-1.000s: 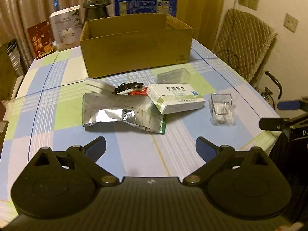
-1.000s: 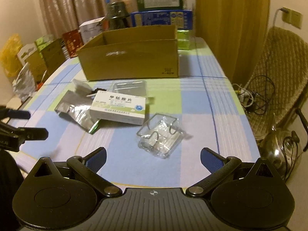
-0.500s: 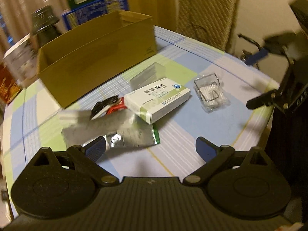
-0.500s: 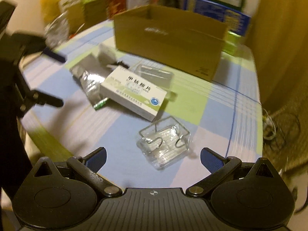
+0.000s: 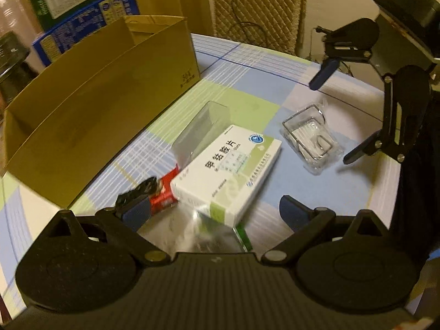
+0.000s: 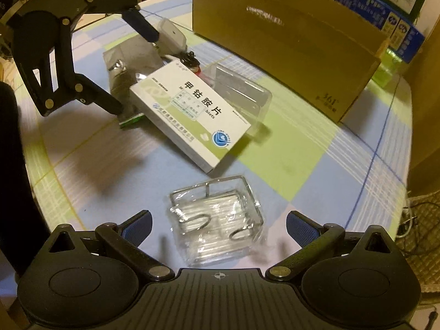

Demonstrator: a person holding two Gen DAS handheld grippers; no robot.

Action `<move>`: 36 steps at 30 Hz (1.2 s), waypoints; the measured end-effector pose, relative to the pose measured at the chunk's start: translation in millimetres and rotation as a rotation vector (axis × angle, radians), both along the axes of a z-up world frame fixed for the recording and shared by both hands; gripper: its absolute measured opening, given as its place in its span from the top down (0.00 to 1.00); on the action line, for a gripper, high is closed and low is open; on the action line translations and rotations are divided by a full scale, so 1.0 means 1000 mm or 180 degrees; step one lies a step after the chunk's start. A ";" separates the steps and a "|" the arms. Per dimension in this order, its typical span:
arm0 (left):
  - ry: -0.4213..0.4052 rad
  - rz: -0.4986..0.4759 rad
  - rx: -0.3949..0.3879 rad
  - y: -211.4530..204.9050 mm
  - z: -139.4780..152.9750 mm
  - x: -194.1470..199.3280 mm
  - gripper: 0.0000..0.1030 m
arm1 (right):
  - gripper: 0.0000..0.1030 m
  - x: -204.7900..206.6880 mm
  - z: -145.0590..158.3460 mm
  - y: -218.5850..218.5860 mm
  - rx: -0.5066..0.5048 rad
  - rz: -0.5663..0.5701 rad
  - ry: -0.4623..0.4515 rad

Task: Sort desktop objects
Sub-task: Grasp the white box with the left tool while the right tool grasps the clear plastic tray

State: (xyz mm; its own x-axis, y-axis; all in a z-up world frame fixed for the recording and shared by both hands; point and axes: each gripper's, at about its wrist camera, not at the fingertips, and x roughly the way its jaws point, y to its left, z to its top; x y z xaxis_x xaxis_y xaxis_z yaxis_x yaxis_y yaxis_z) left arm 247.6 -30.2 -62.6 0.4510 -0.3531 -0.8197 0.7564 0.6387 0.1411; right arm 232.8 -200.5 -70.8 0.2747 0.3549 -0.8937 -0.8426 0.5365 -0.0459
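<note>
checked cloth in blue, green and white covers the table, and everything else sits on it. largest is the open cardboard box on the far side, with printed cartons stacked behind it. near the middle lies a white medicine box, resting partly on a crumpled silver foil bag and touching a clear plastic case on its far side. a small red and black item pokes out just beside the medicine box, too blurred to identify. a clear wrapped packet with a wire frame lies apart, near the table's edge.

the left gripper hovers over the foil bag and the medicine box's near end, its tongs spread wide with nothing between the pads. the right gripper hangs low above the wrapped packet, its tongs also wide apart, one on either side of the packet and not touching it.
</note>
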 end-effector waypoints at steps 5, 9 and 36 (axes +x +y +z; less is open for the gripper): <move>0.0071 -0.0258 0.0085 -0.014 -0.009 0.016 0.05 | 0.02 0.009 -0.011 0.004 0.0025 0.0029 0.0084; 0.0143 -0.0376 0.0149 -0.022 -0.020 0.031 0.06 | 0.02 0.013 -0.017 0.005 0.0024 0.0054 0.0098; 0.0366 0.0890 -0.0253 -0.016 -0.038 -0.070 0.33 | 0.36 -0.022 -0.003 -0.017 0.0412 -0.1523 0.0469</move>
